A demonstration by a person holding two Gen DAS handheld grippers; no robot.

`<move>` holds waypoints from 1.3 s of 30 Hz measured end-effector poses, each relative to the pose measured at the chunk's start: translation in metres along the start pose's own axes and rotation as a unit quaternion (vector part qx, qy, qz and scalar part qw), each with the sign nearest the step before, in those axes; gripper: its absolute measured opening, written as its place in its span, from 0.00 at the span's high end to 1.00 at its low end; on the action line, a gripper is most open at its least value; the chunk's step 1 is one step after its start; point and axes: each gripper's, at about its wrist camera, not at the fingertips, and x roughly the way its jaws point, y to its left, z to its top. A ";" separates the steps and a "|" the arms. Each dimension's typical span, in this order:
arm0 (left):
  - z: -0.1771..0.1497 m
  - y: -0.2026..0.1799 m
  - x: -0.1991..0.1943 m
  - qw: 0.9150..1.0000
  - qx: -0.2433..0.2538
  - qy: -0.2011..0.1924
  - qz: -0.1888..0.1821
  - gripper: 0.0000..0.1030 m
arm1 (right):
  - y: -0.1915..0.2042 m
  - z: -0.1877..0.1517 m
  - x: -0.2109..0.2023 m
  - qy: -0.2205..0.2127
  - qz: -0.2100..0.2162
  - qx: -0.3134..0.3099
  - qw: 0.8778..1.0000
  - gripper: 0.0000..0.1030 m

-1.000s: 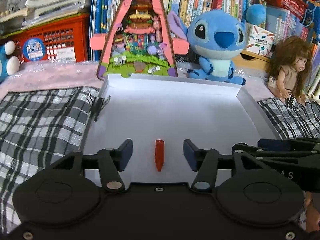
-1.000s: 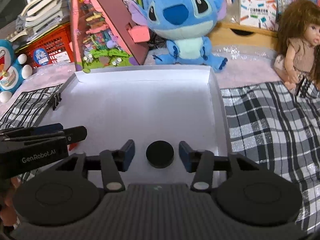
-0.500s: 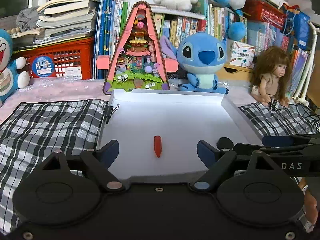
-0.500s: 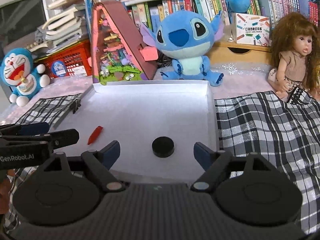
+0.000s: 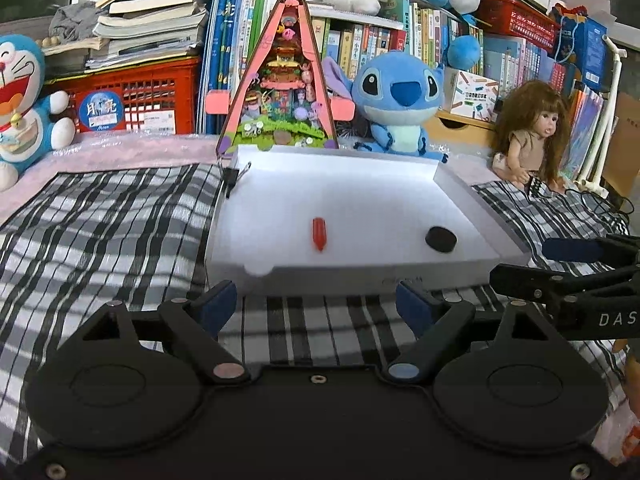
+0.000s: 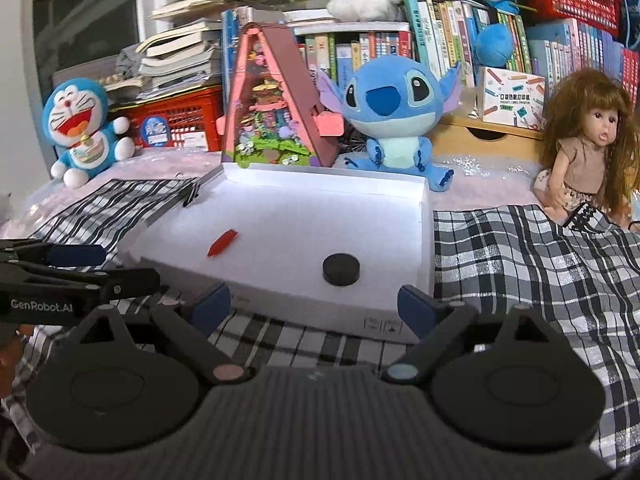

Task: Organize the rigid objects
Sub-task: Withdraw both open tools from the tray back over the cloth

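Note:
A shallow white box (image 5: pixel 360 276) (image 6: pixel 427 240) lies on a checked cloth. Inside it lie a small red crayon-like piece (image 5: pixel 319 232) (image 6: pixel 222 242) at the left and a black round disc (image 5: pixel 440 239) (image 6: pixel 341 269) at the right. My left gripper (image 5: pixel 316 308) is open and empty, held in front of the box's near wall. My right gripper (image 6: pixel 314 307) is open and empty, also in front of the box, just short of the disc. Each gripper shows at the edge of the other's view.
A black binder clip (image 5: pixel 232 178) grips the box's left wall. Behind the box stand a pink triangular toy house (image 5: pixel 280 92), a blue Stitch plush (image 5: pixel 400 100), a doll (image 5: pixel 532 136), a Doraemon plush (image 6: pixel 84 128), a red crate (image 5: pixel 132 100) and book shelves.
Both grippers have opened wider and pulled back out of the box. The red piece and the black disc stay lying in the box where they were let go.

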 end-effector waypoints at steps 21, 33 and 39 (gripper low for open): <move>-0.057 -0.017 -0.041 0.999 0.038 0.015 -0.035 0.19 | 0.033 -0.055 -0.035 -0.001 0.010 -0.083 0.996 0.07; -0.074 -0.028 -0.043 0.995 0.056 0.037 -0.070 0.58 | 0.037 -0.078 -0.037 0.015 0.011 -0.089 0.996 0.11; -0.073 -0.030 -0.036 0.996 0.048 0.038 -0.063 0.73 | 0.047 -0.082 -0.041 0.007 0.024 -0.102 0.994 0.36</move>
